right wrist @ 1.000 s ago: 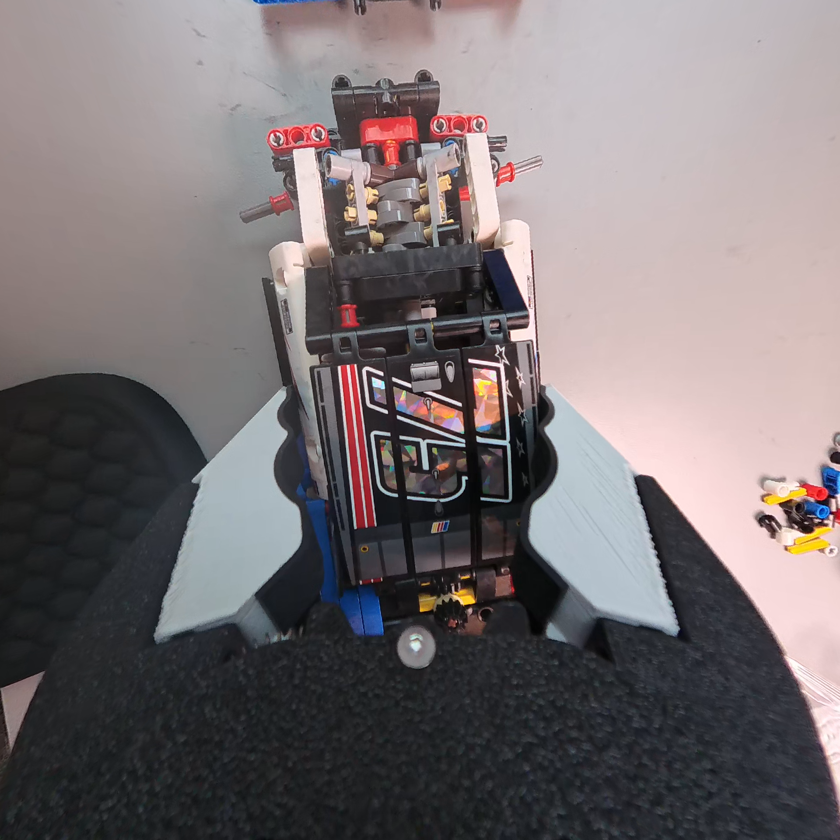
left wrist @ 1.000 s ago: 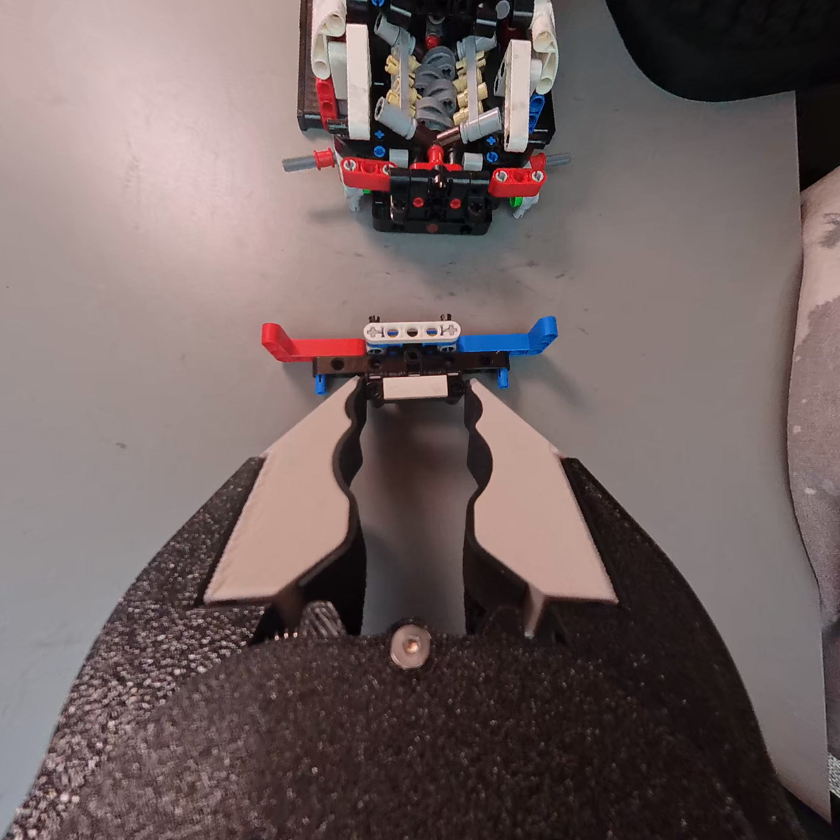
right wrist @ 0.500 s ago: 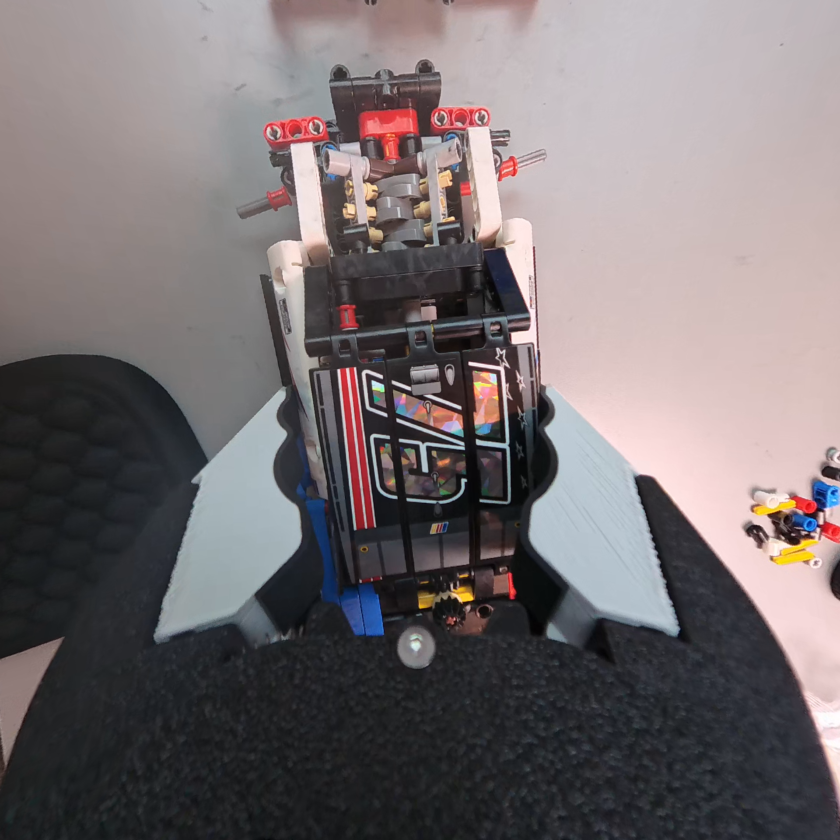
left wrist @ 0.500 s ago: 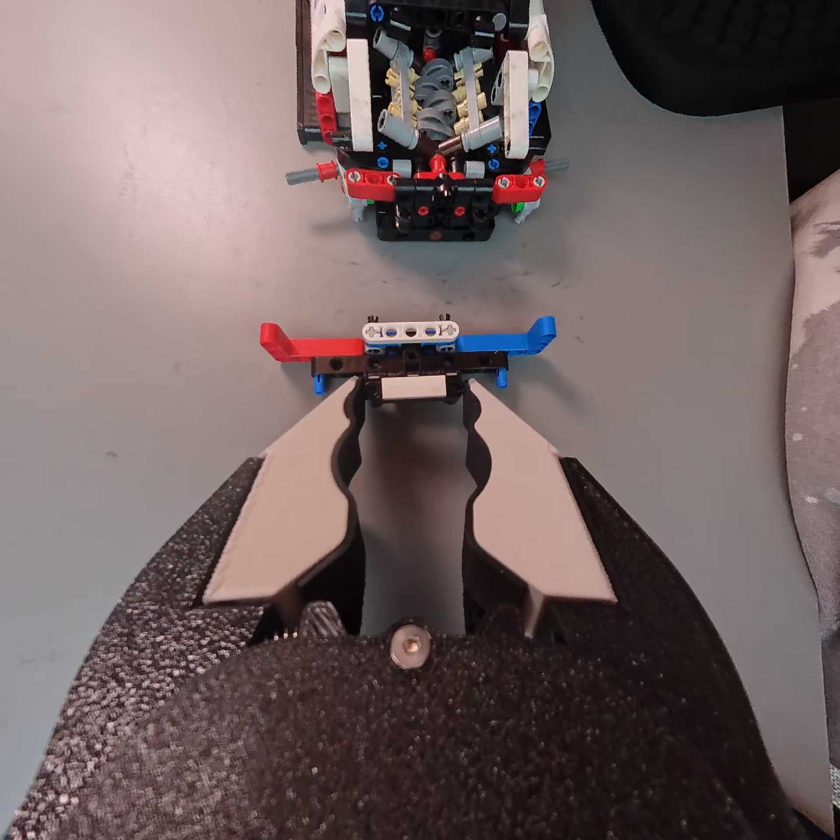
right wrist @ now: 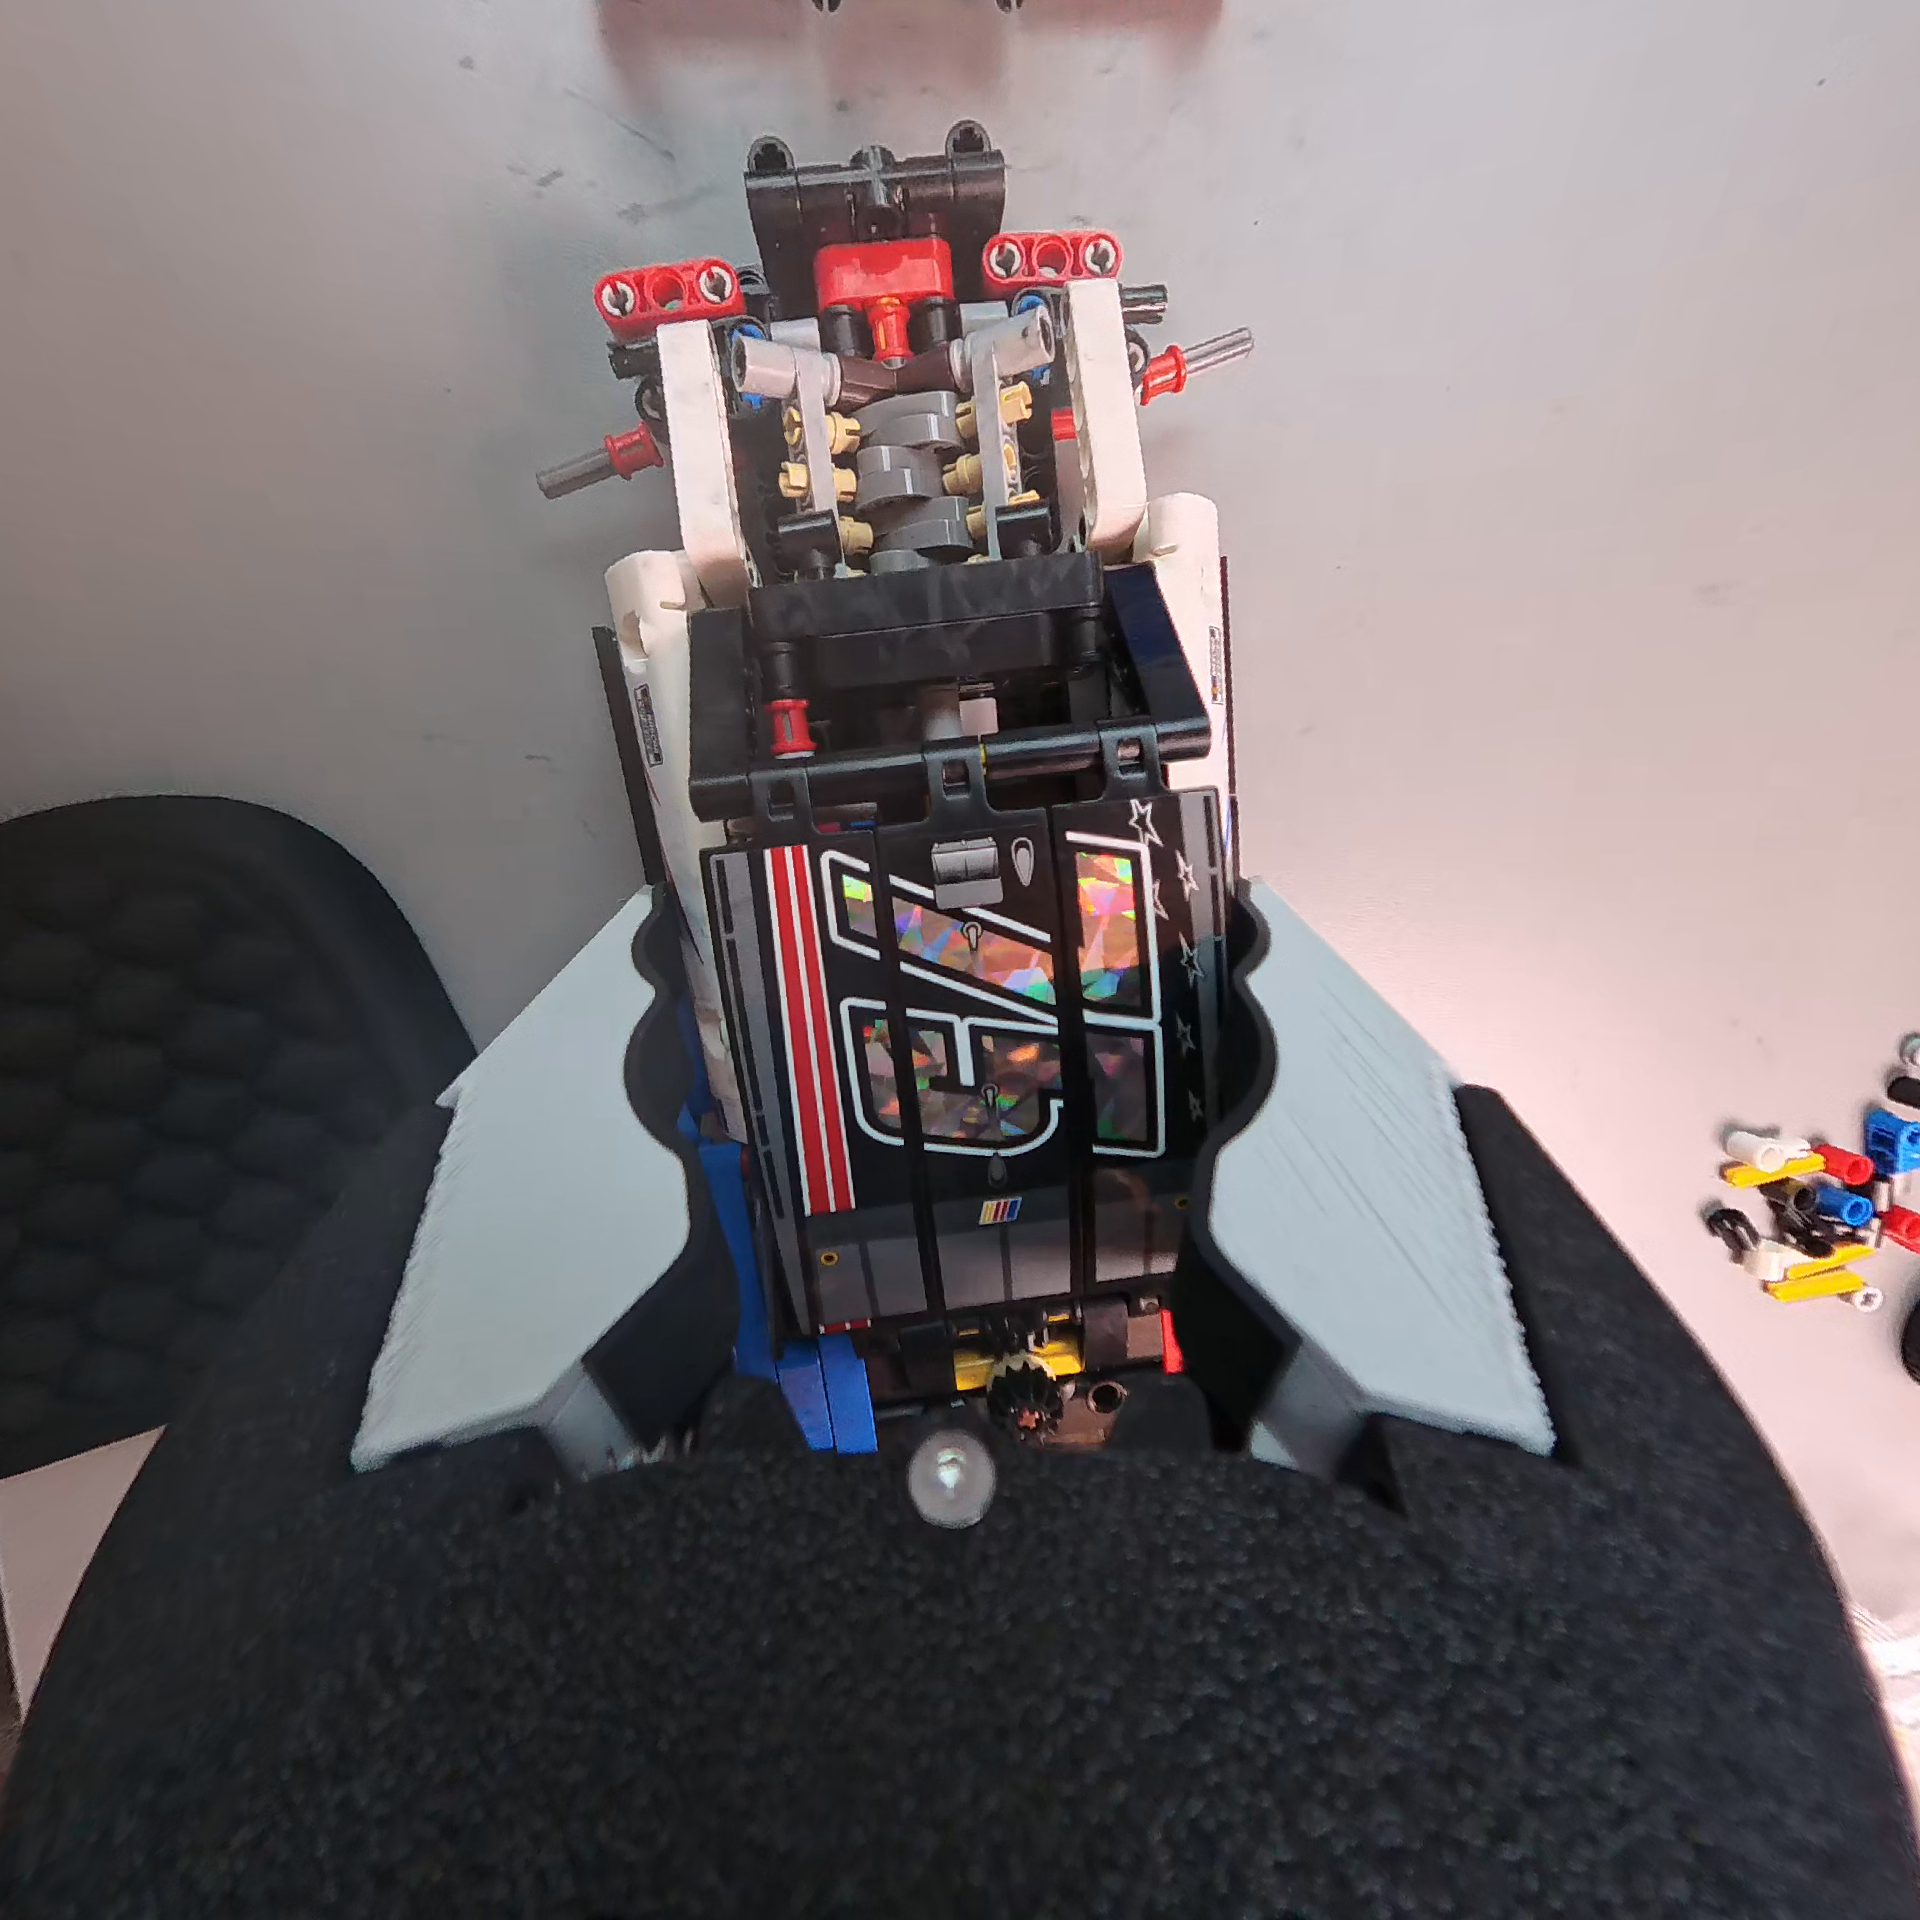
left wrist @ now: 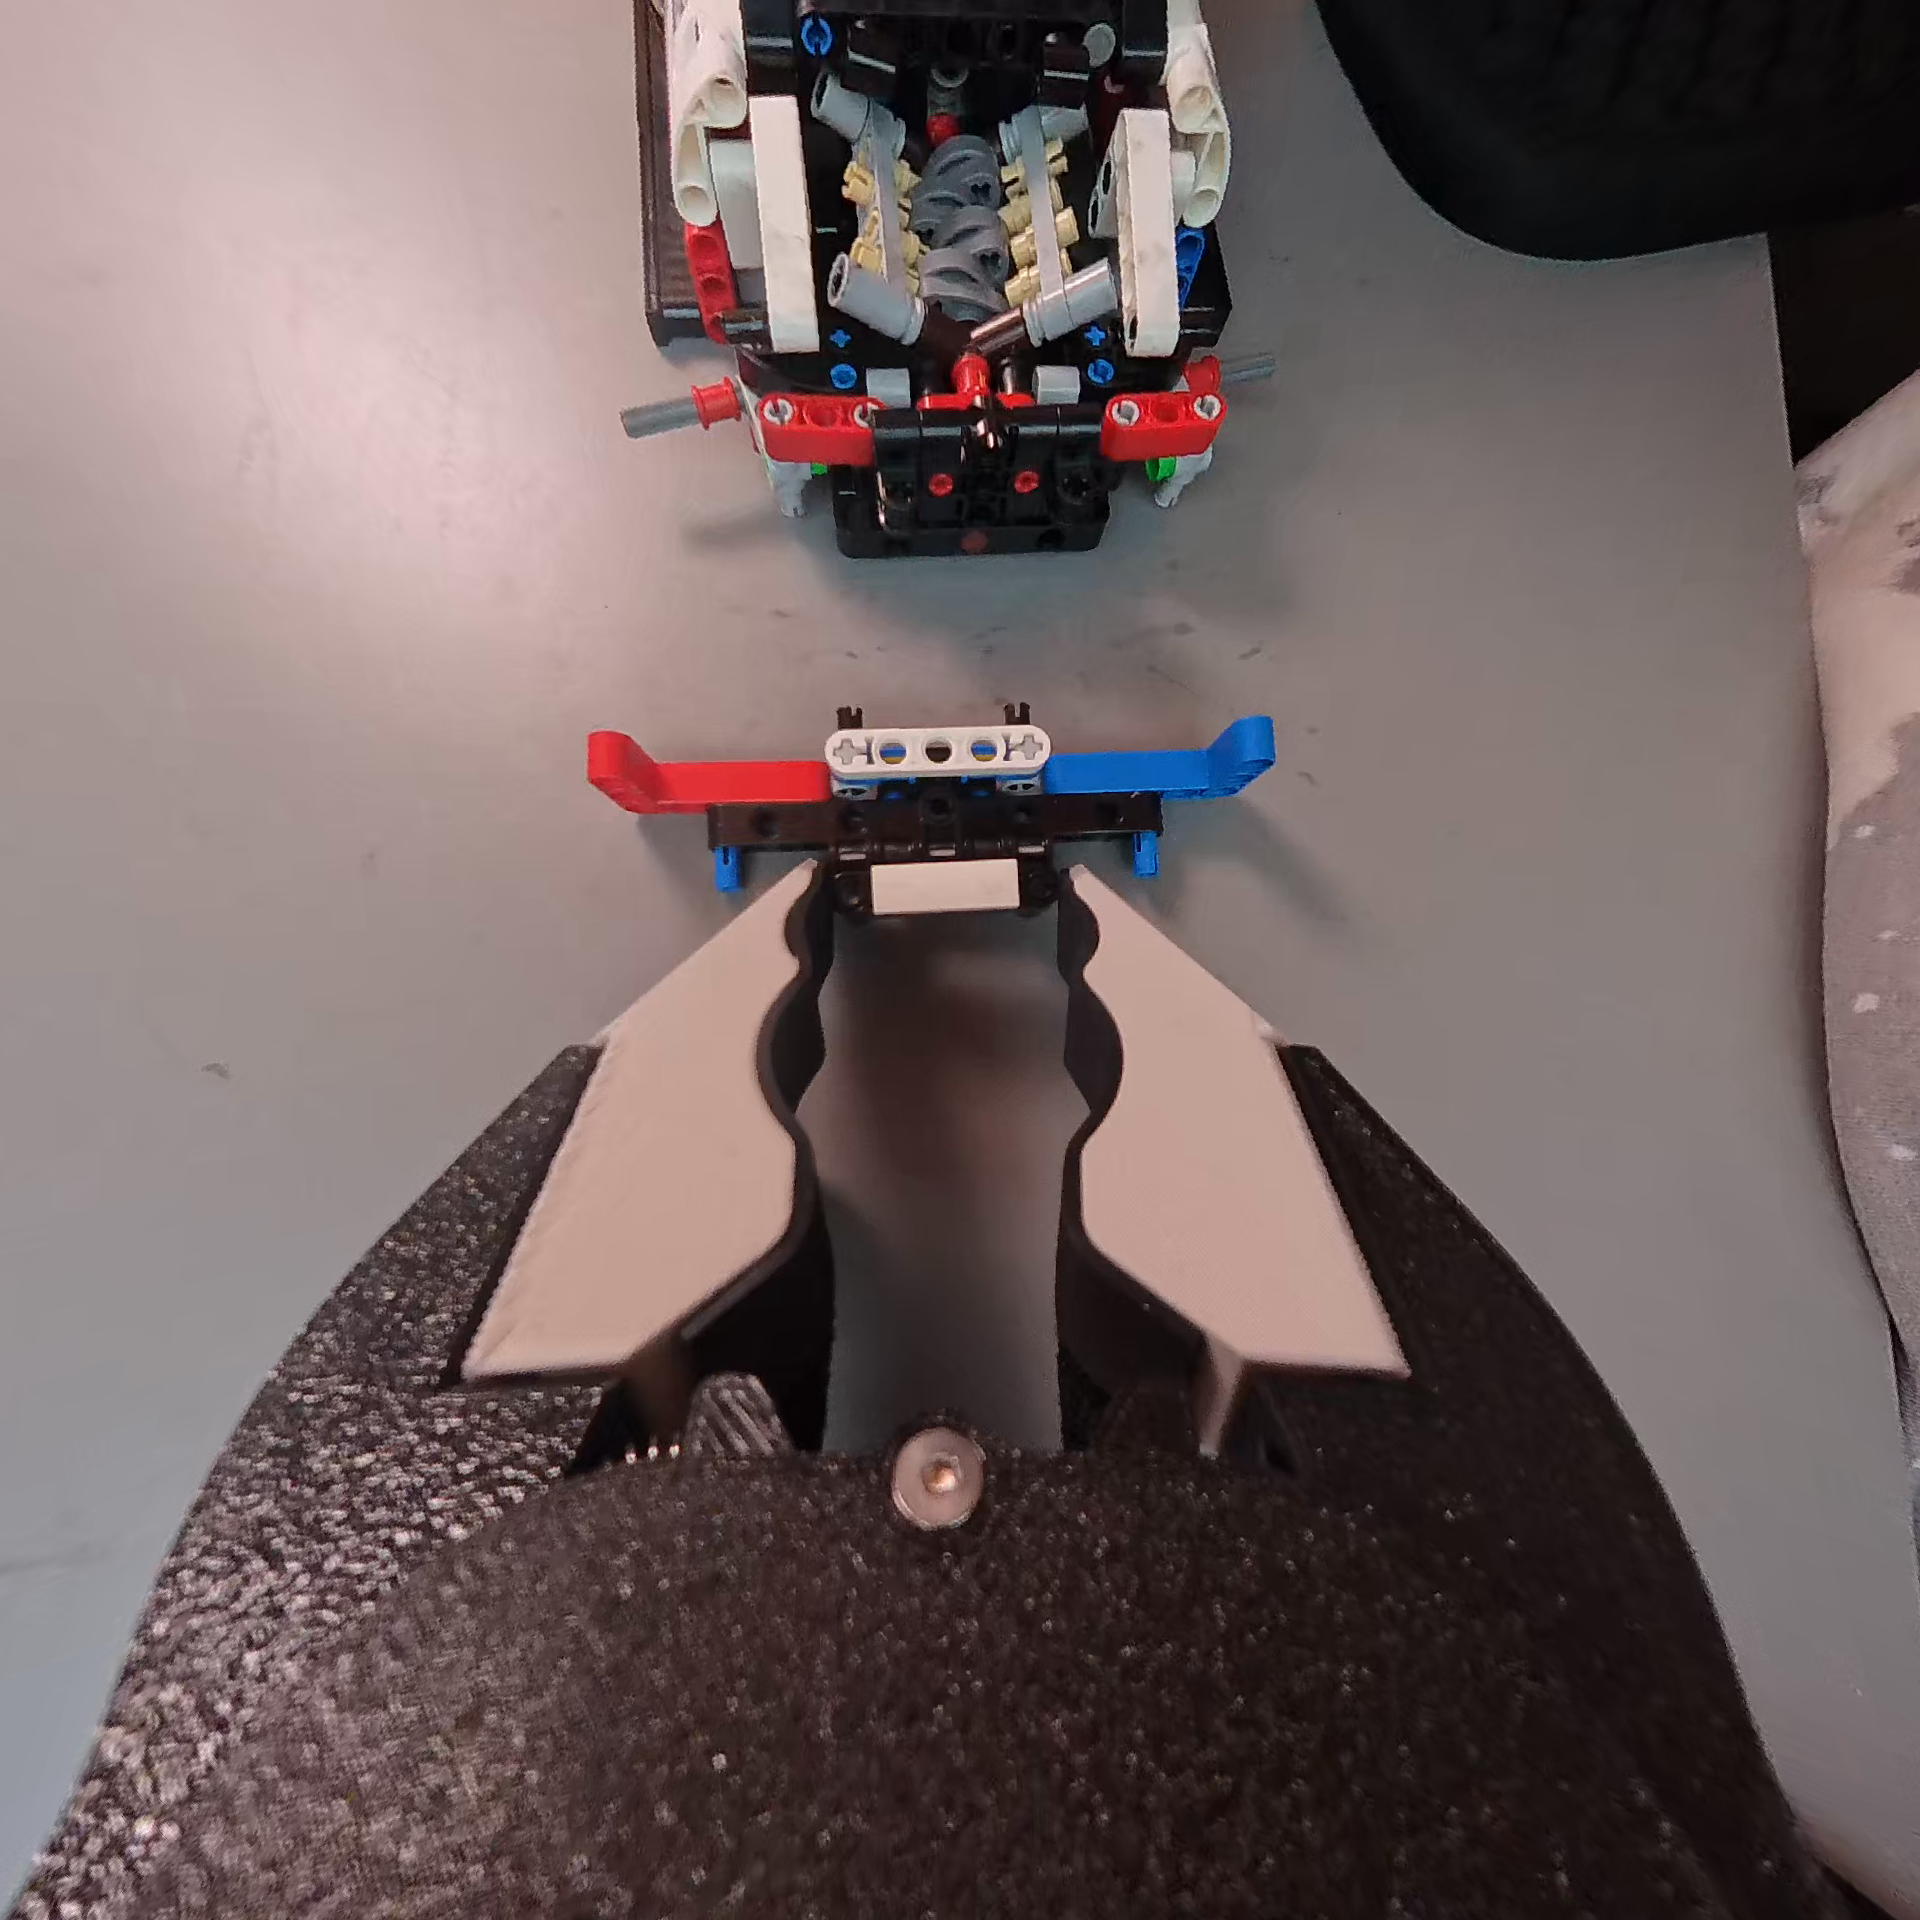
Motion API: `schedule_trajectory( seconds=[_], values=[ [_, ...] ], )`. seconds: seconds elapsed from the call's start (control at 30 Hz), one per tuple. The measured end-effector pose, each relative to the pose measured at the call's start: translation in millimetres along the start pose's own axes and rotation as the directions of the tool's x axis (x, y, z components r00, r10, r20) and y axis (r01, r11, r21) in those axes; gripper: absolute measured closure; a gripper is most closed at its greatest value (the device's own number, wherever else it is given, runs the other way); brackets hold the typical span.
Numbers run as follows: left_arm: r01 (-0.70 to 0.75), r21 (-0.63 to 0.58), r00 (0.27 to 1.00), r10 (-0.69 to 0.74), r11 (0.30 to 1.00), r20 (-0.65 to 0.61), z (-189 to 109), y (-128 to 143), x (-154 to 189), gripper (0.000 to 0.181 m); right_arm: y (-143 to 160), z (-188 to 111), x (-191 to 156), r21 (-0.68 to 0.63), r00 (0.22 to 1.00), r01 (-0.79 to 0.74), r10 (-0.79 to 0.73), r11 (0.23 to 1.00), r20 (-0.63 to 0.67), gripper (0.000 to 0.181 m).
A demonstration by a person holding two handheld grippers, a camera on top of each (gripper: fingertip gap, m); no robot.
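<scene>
My left gripper (left wrist: pixel 943 896) is shut on a small brick assembly (left wrist: pixel 930 790): a black cross beam carrying a red arm, a white beam and a blue arm. It sits low over the grey table (left wrist: pixel 312 623). Its pins face the black front block of a brick-built car (left wrist: pixel 966 260) a short way ahead. My right gripper (right wrist: pixel 951 904) is shut on that car (right wrist: pixel 935 727), with its fingers against both sides of the black roof panel. The open engine bay and red front beams point away from me. The assembly's pins barely show at the top edge of the right wrist view.
A black padded chair seat lies at the table's edge (left wrist: pixel 1610 104), also in the right wrist view (right wrist: pixel 156 1091). A heap of small loose bricks (right wrist: pixel 1818 1226) lies to the right of the car. Grey mottled fabric (left wrist: pixel 1870 935) runs along the right.
In the left wrist view the car has come closer to the held assembly. In the right wrist view the assembly has slid almost out of the top edge. Both grips are unchanged.
</scene>
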State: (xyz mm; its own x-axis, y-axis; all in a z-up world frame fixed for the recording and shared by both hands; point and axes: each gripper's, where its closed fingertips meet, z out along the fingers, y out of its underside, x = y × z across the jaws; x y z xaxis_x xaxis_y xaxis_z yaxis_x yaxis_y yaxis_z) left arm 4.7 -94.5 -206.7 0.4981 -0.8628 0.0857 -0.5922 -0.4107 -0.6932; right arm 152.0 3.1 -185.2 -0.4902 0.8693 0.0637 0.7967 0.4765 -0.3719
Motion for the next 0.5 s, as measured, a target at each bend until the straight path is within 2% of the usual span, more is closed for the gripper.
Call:
schedule_trajectory(
  seconds=[0.5],
  values=[
    [-0.040,-0.001,0.999,0.040,0.999,-0.026,-0.3,5.5,2.2,0.139,-2.3,1.1,-0.8,-0.011,0.999,-0.035,0.035,0.999,-0.031,0.077]
  ],
)
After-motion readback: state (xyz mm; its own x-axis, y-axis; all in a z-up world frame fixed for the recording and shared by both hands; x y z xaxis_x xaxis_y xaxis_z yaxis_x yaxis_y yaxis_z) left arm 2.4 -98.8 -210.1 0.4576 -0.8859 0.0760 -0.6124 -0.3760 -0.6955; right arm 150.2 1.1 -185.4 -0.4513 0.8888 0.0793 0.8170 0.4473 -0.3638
